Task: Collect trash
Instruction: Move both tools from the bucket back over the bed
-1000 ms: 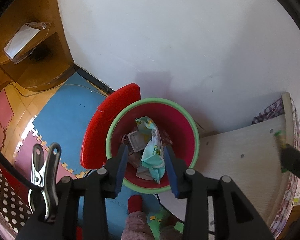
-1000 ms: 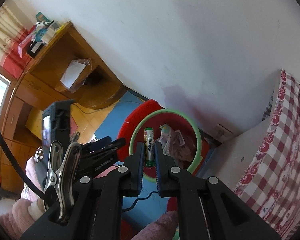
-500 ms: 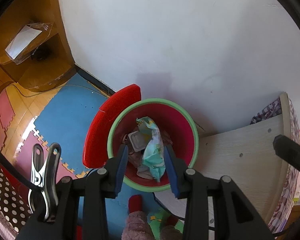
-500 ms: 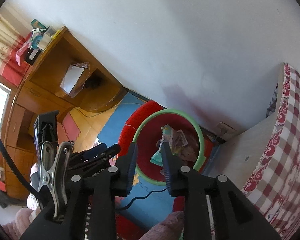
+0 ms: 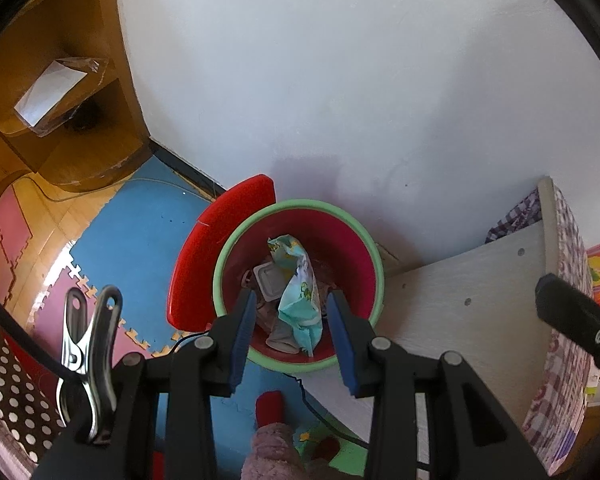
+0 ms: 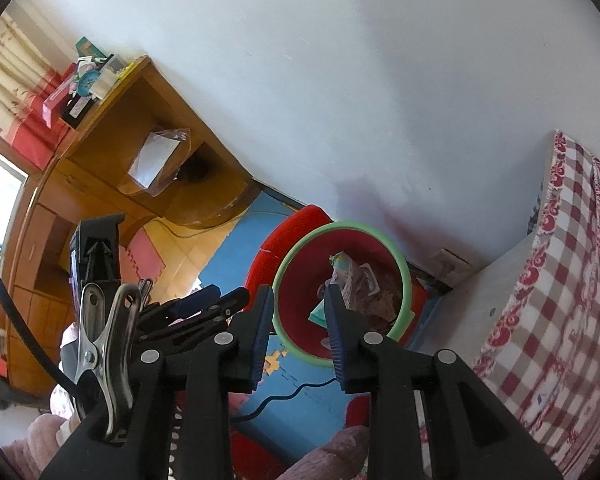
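A red trash bin with a green rim (image 5: 342,210) (image 6: 406,276) stands on the floor against the white wall, its red lid (image 5: 216,248) leaning at its left. Inside lie a pale blue patterned wrapper (image 5: 300,292), a white plastic cup lid (image 5: 269,283) and other scraps (image 6: 364,284). My left gripper (image 5: 292,328) hangs open and empty above the bin. My right gripper (image 6: 298,326) is open and empty above the bin's near left rim. The battery is not visible.
A bed with a white wooden side (image 5: 460,292) and red checked cover (image 6: 560,280) stands right of the bin. A wooden desk (image 6: 112,184) stands at the left. Foam floor mats (image 5: 132,232) and a black cable (image 6: 292,394) lie below.
My right gripper held a green and white battery over the bin, then opened; the battery is gone from its jaws, which have spread wider. The left gripper has barely moved.
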A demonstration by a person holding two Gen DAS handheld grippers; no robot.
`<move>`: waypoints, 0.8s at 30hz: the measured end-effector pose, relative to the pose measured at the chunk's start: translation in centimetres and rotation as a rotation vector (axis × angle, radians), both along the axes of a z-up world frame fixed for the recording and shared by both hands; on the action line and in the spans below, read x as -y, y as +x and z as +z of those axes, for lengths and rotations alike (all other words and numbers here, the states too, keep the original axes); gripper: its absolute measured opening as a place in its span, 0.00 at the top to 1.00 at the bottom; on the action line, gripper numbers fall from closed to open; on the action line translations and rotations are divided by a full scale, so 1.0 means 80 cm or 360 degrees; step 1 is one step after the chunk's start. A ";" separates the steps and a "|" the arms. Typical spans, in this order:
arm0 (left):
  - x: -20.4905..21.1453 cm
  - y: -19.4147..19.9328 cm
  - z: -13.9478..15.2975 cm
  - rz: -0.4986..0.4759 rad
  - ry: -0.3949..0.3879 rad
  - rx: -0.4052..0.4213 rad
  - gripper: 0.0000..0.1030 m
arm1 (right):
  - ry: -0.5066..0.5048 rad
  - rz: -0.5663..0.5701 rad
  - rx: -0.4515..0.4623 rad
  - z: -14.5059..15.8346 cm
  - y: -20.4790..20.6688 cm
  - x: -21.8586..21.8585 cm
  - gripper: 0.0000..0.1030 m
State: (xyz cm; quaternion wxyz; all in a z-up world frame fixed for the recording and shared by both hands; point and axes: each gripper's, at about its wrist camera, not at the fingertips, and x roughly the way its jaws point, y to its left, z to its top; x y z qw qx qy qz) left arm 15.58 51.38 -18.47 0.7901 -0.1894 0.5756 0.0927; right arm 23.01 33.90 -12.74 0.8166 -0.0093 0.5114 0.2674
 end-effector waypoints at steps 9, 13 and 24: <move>0.010 -0.037 0.039 0.0052 0.0000 0.0043 0.63 | 0.0055 0.0056 0.0014 0.017 -0.044 0.013 0.74; 0.020 -0.058 0.063 0.0075 0.0018 0.0073 0.63 | 0.0102 0.0099 0.0041 0.035 -0.071 0.017 0.74; 0.049 -0.123 0.133 0.0103 0.0097 0.0149 0.63 | 0.0202 0.0226 0.0149 0.077 -0.160 0.049 0.74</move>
